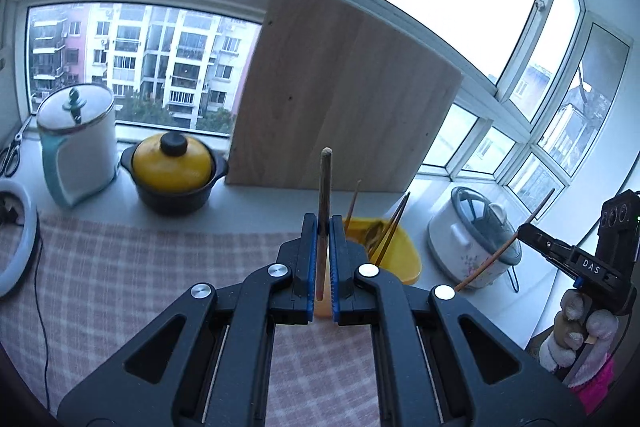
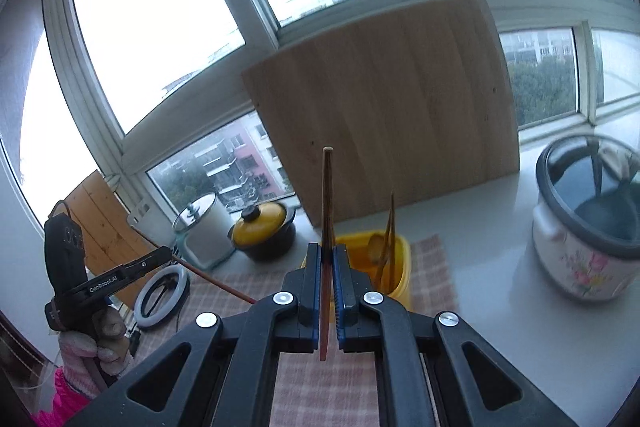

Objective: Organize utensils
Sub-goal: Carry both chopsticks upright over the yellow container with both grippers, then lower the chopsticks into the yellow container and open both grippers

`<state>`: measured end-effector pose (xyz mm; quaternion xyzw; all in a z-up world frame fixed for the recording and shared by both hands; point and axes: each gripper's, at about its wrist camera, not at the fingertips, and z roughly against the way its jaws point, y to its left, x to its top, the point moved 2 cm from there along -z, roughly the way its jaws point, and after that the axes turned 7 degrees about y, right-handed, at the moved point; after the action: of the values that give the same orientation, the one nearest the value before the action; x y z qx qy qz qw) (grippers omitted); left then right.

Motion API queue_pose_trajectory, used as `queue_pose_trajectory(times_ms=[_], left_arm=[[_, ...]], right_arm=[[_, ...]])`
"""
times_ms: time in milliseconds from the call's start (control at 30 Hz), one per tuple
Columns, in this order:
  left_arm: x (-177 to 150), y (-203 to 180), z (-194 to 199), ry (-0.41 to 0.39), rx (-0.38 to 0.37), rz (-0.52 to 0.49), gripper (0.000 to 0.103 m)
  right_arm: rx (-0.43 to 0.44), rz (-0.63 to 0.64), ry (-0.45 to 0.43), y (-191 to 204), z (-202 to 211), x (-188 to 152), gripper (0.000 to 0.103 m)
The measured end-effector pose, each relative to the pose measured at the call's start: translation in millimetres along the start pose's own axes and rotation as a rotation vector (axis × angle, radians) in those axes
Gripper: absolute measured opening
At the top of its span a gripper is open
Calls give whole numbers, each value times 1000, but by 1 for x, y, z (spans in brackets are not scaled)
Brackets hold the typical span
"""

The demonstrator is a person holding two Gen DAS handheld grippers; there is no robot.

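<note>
1. Left tongs (image 1: 323, 223) are clenched on a chopstick (image 1: 323, 211) that stands upright between the blue pads, its blunt end above the tips.
2. Right tongs (image 2: 328, 251) are likewise clenched on a second chopstick (image 2: 327, 227), upright, its lower end hanging below the pads.
3. From the left wrist view, the right tongs (image 1: 524, 231) show at the far right edge, gripping the thin reddish stick aslant, with a gloved hand (image 1: 580, 331) on the handle.
4. From the right wrist view, the left tongs (image 2: 166, 251) show at the left, also held by a gloved hand (image 2: 96, 339), their stick slanting down to the right.
5. A yellow bin (image 2: 402, 267) sits on the desk (image 2: 492, 267) just beyond both tongs, at the far edge of a checked cloth (image 1: 120, 267).
6. More chopsticks (image 2: 390, 239) and a spoon (image 2: 376, 247) stand leaning inside the bin.
7. A wooden board (image 1: 340, 99) leans against the window behind the bin.
8. Left of the board are a black pot with a yellow lid (image 1: 172, 167) and a white kettle (image 1: 76, 143).
9. A floral rice cooker (image 2: 588, 219) stands to the right of the bin, apart from it.
10. A ring light (image 2: 162, 295) lies at the left end of the cloth.
</note>
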<state>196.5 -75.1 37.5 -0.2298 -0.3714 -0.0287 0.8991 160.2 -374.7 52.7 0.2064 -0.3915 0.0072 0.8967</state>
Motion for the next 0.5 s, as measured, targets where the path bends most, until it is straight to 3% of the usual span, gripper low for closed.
queue_pose_trajectory(times_ms=[500], left_arm=[[24, -34, -17, -30, -29, -32, 3]], right_arm=[[-54, 32, -58, -8, -4, 34, 3]])
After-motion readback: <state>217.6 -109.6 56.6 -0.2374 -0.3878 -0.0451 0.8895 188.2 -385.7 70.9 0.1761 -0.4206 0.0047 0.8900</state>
